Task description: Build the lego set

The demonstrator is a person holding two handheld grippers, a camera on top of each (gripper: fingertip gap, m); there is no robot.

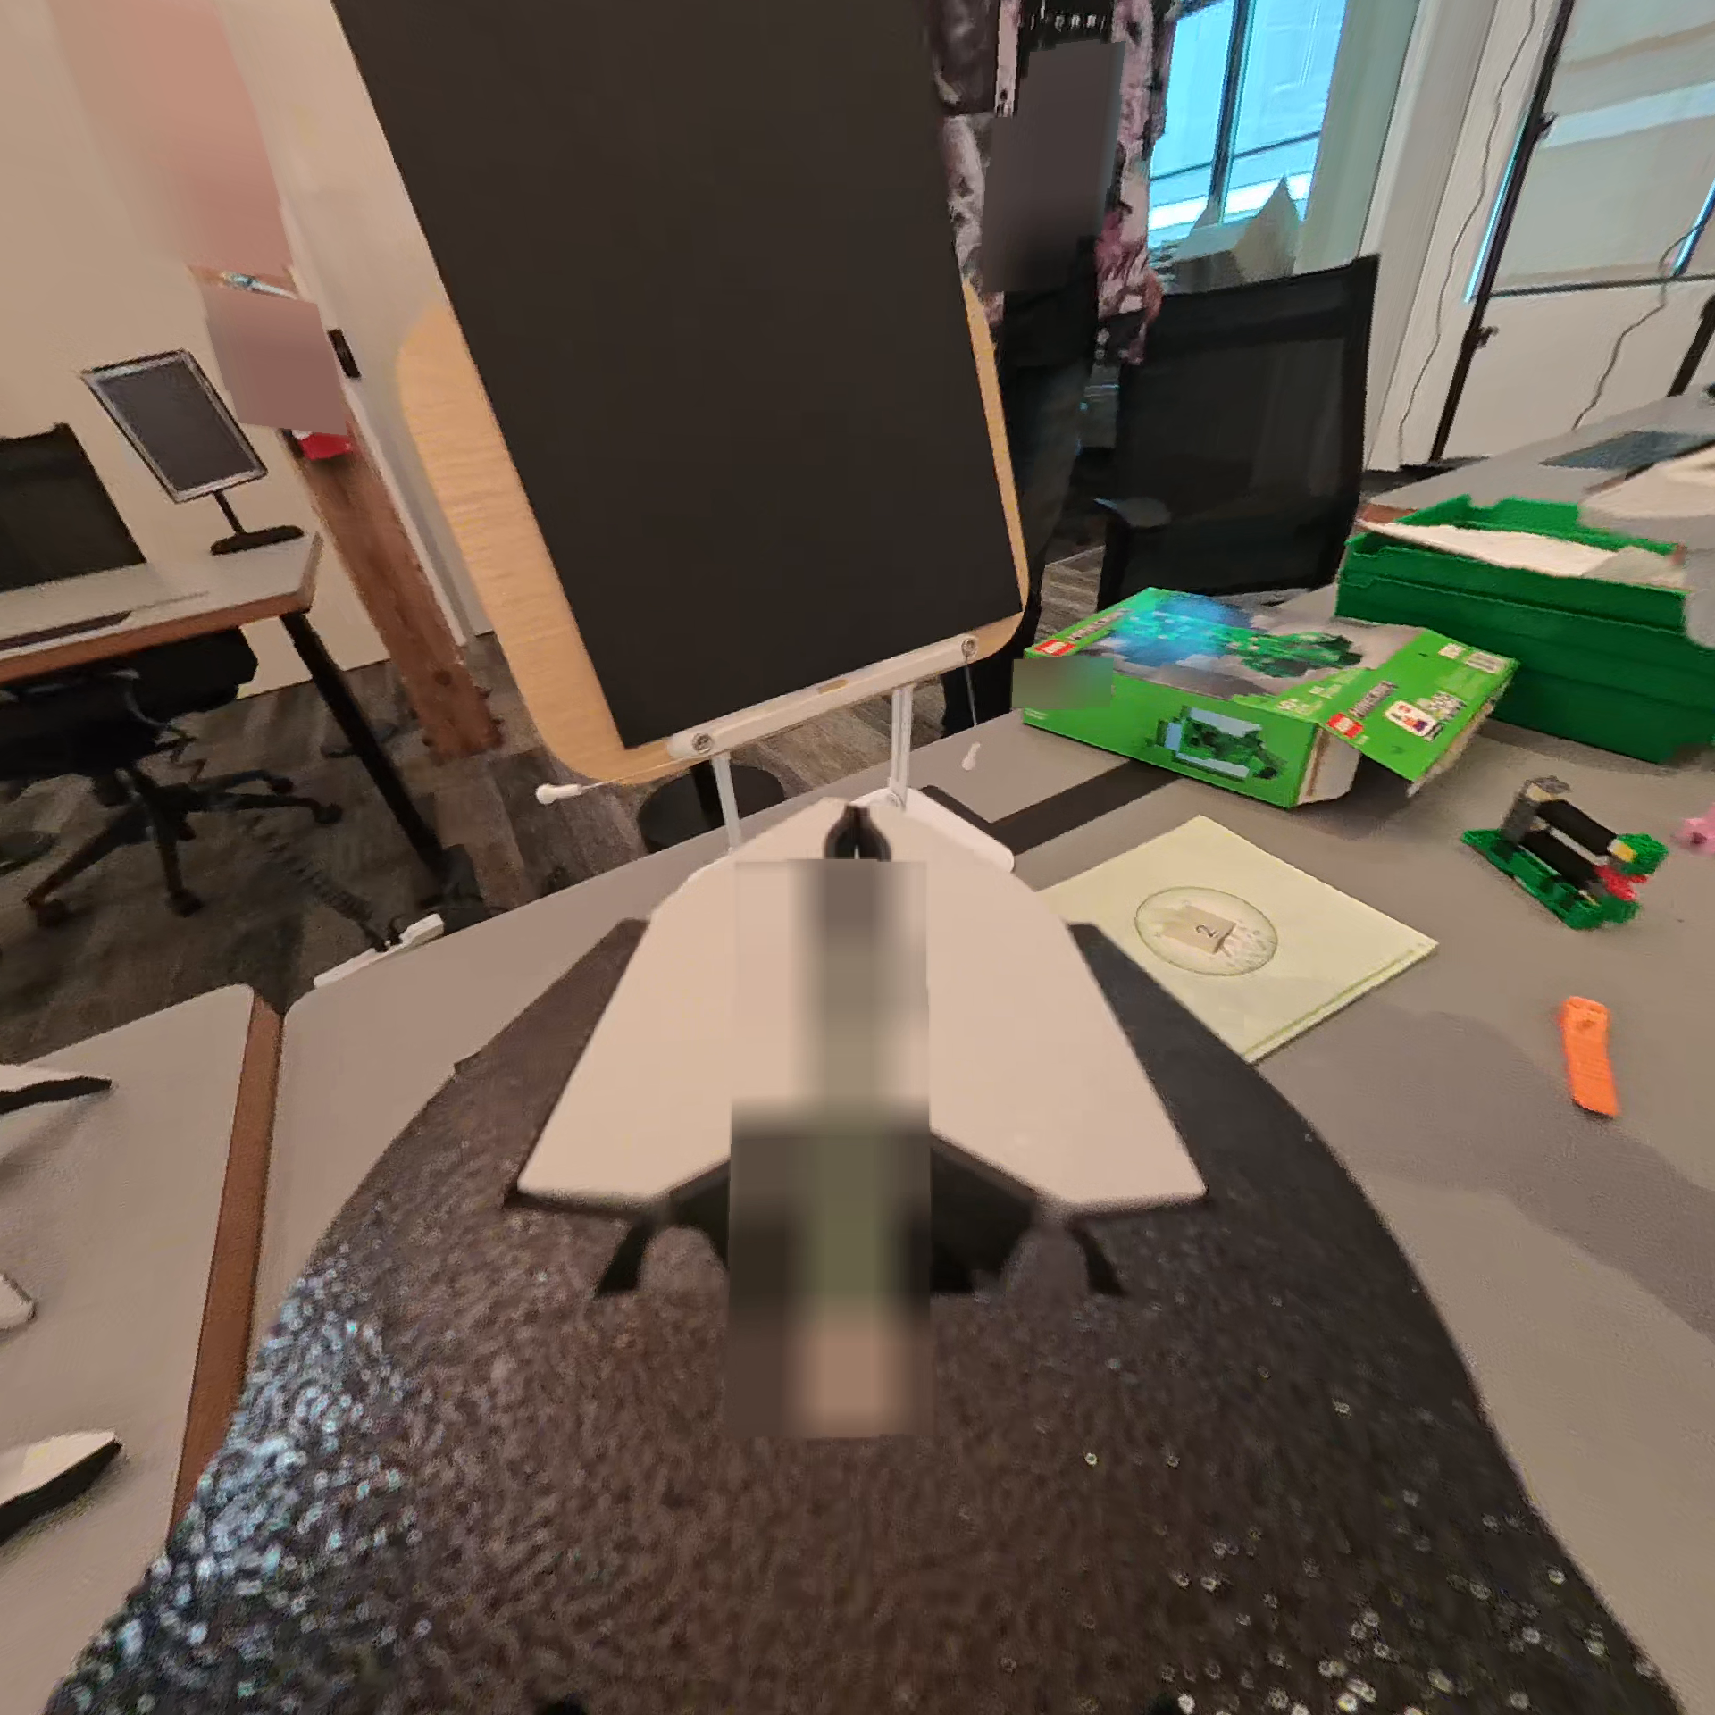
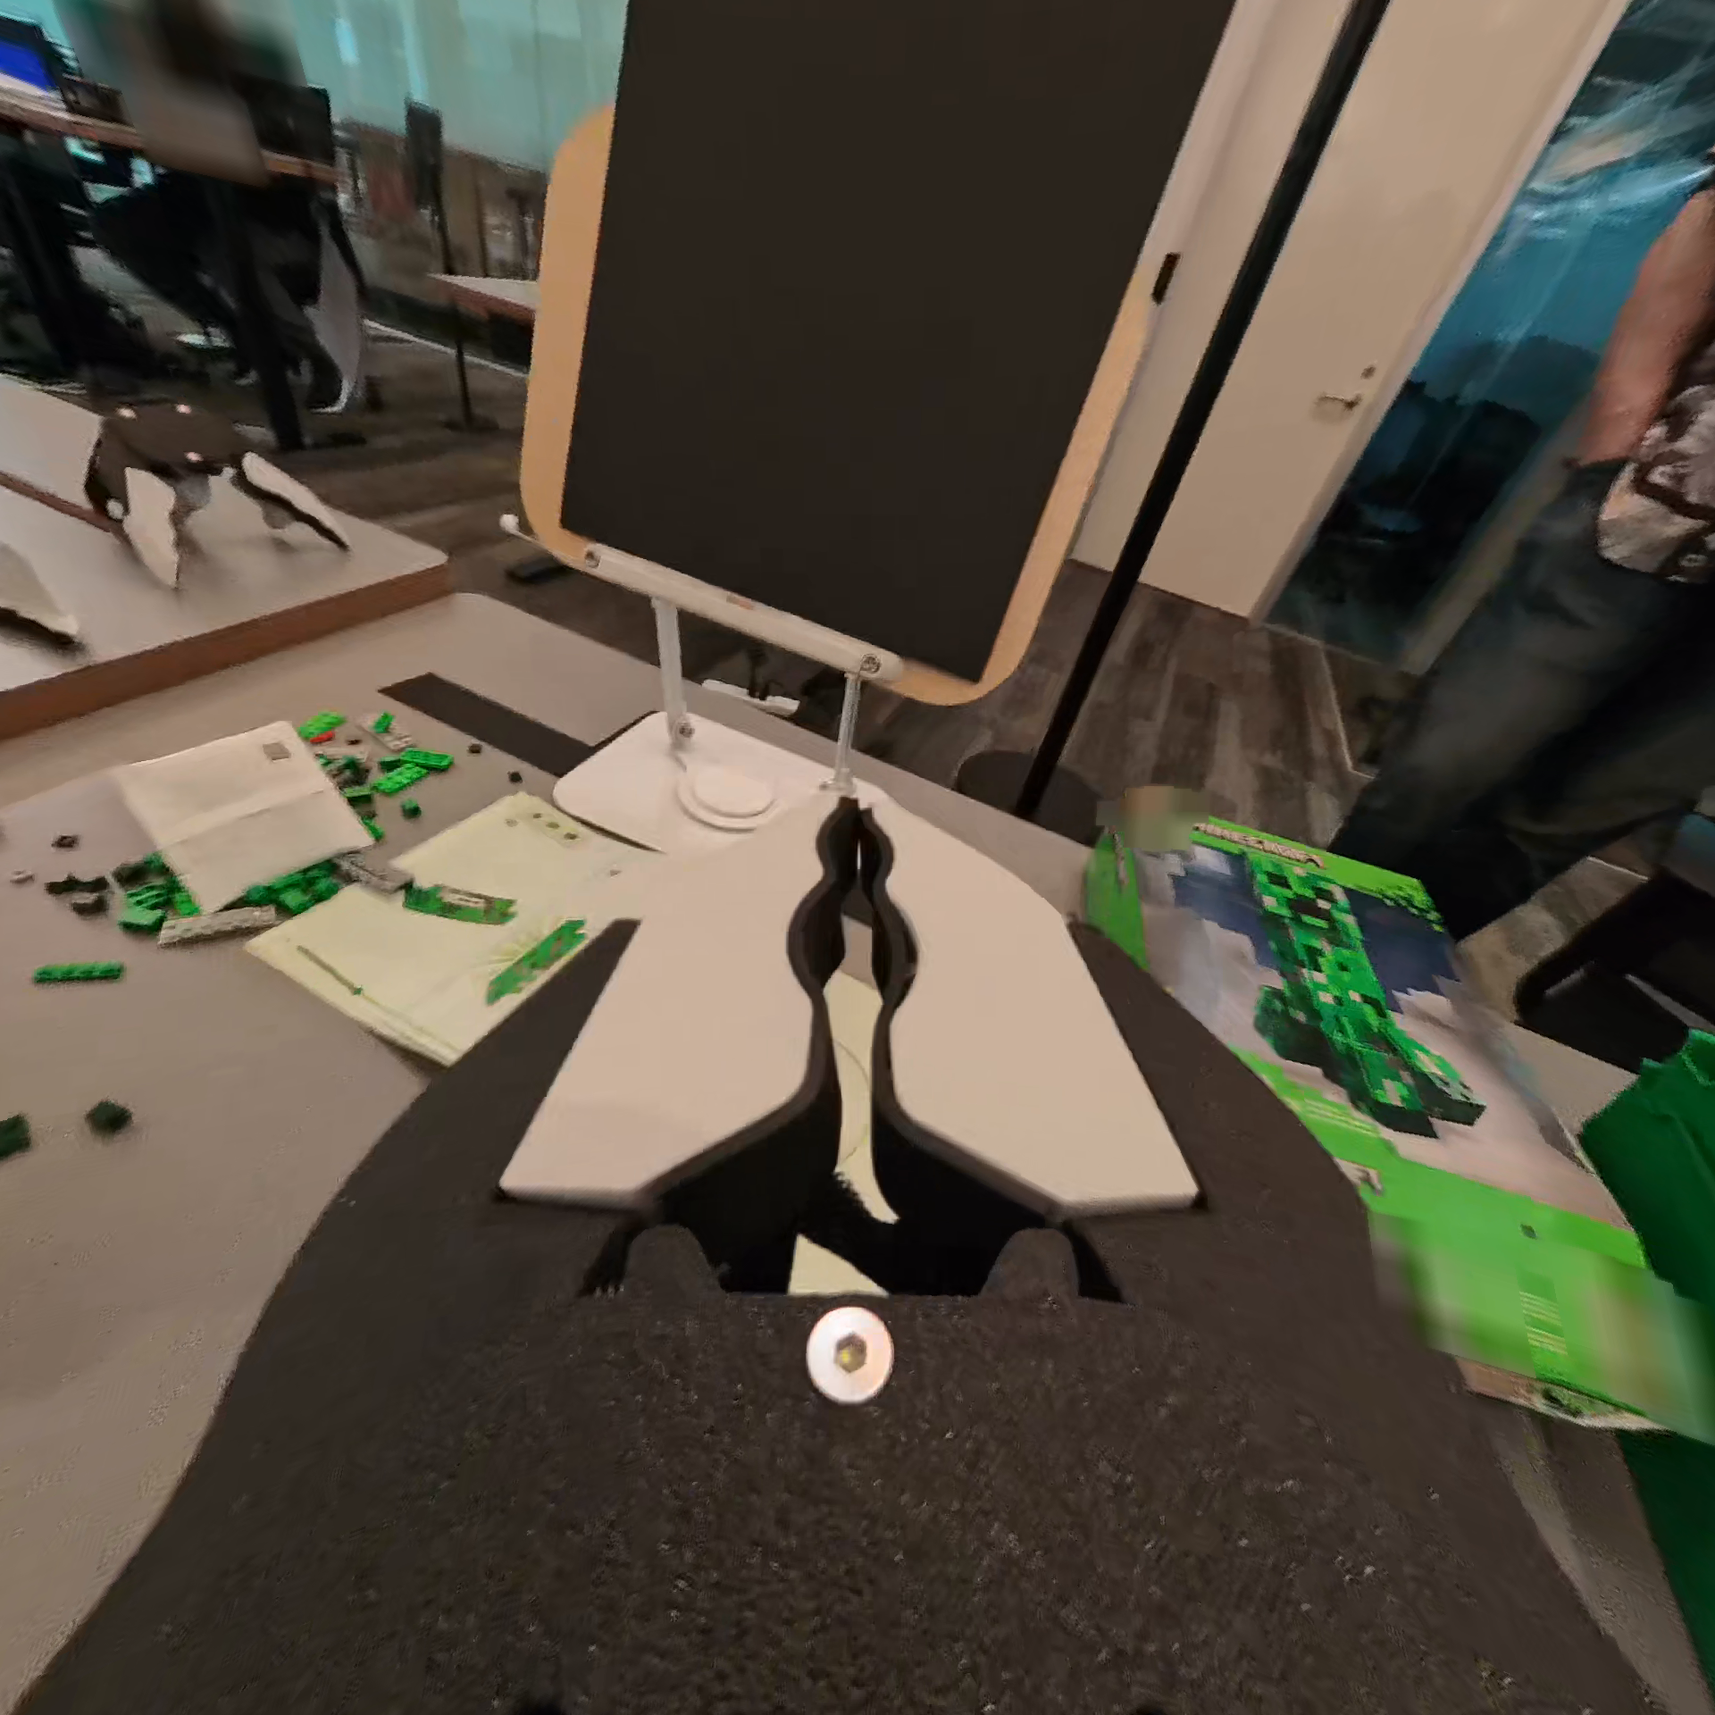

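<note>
My left gripper hovers above the grey table, its white fingers closed tip to tip with nothing seen between them; a blurred patch covers the gap behind the tips. A small partly built green and black lego model stands far to its right. My right gripper is shut and empty, its wavy black pads touching at the tips. Loose green and grey bricks lie to its left around a white paper bag. An open instruction booklet lies under the bricks' right edge; it also shows in the left wrist view.
A black board on a white stand rises just beyond both grippers. A green lego box lies to the right, with stacked green trays behind it. An orange brick separator lies on the table. A person stands at the right. My hands' fingertips stand some 30 centimeters from each other. My right gripper is the nearer one to the orange brick separator: about 25 centimeters, against 45 centimeters.
</note>
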